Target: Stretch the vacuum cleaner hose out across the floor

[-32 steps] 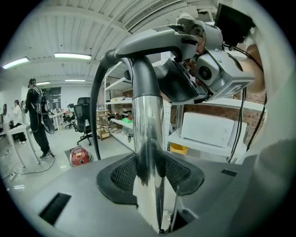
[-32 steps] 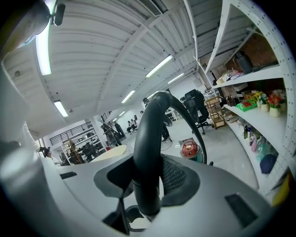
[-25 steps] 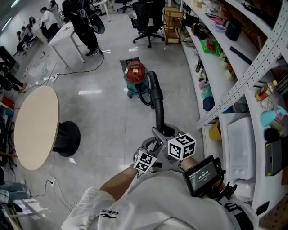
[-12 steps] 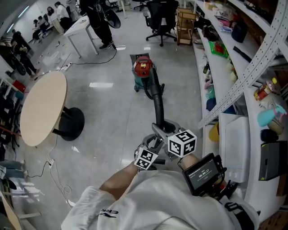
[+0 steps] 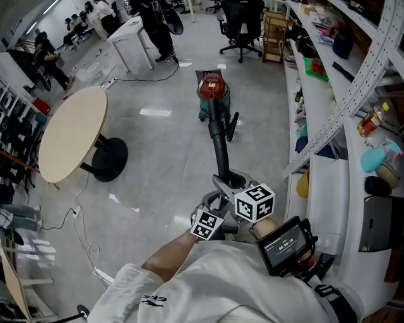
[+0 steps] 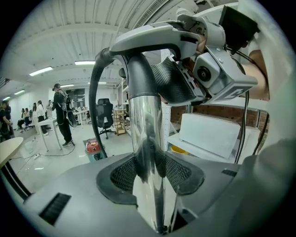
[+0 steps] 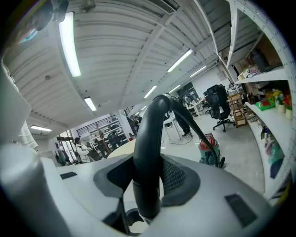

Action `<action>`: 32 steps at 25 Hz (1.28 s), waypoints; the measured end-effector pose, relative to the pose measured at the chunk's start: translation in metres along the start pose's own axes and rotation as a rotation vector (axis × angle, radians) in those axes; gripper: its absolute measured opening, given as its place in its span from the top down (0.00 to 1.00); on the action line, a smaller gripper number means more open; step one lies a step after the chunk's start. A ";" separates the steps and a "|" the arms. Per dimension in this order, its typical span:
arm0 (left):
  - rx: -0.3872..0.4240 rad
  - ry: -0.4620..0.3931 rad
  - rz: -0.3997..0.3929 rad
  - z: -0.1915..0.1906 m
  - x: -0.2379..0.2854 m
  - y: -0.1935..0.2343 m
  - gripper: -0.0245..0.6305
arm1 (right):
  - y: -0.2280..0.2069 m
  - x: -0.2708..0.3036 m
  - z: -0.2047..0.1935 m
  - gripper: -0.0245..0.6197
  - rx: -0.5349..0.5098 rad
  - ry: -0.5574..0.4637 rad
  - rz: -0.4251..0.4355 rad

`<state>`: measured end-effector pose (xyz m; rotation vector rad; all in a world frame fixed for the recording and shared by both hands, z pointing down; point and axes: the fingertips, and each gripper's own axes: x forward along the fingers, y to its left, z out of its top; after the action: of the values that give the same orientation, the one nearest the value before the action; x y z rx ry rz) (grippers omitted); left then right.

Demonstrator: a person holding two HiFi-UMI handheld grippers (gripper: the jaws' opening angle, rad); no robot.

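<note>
Both hands are tucked in close together right in front of my operator's chest. The left forearm [image 5: 169,260] sticks out bare from a white sleeve, and the right wrist has a little screen unit [image 5: 284,243] strapped on it. Both tongs point ahead and a bit downward, toward the vacuum cleaner [image 5: 211,88].

The left tongs [image 6: 150,171] are clamped on the chrome tube [image 6: 147,125] of the wand, with the mesh pads pressed against it on both sides. The tube stands pretty much upright in the left gripper view. The right tongs [image 7: 148,180] are clamped on the black hose [image 7: 150,139] just where it curves over. In the left gripper view they sit higher up, near the grey handle [image 6: 148,39].

From the head view, the left tongs [image 5: 214,203] and right tongs [image 5: 235,184] are side by side, nearly touching. The hose [image 5: 219,142] runs in an almost straight line from them to the red canister, with a small kink beside the canister. I can't tell how much of it actually touches the floor [image 5: 164,158].

The canister sits well out on the floor, between the round table [image 5: 71,134] on the left and the shelves [image 5: 328,94] along the right. An office chair [image 5: 243,19] is further back.
</note>
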<state>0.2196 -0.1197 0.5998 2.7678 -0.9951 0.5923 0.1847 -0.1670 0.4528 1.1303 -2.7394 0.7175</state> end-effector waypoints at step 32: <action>-0.084 0.000 0.097 -0.087 -0.159 0.017 0.72 | 0.168 0.053 -0.077 0.72 -0.041 0.096 0.102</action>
<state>0.0692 -0.0180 0.6146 2.6586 -1.1330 0.5503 0.0246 -0.0625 0.4694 0.9287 -2.7336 0.7050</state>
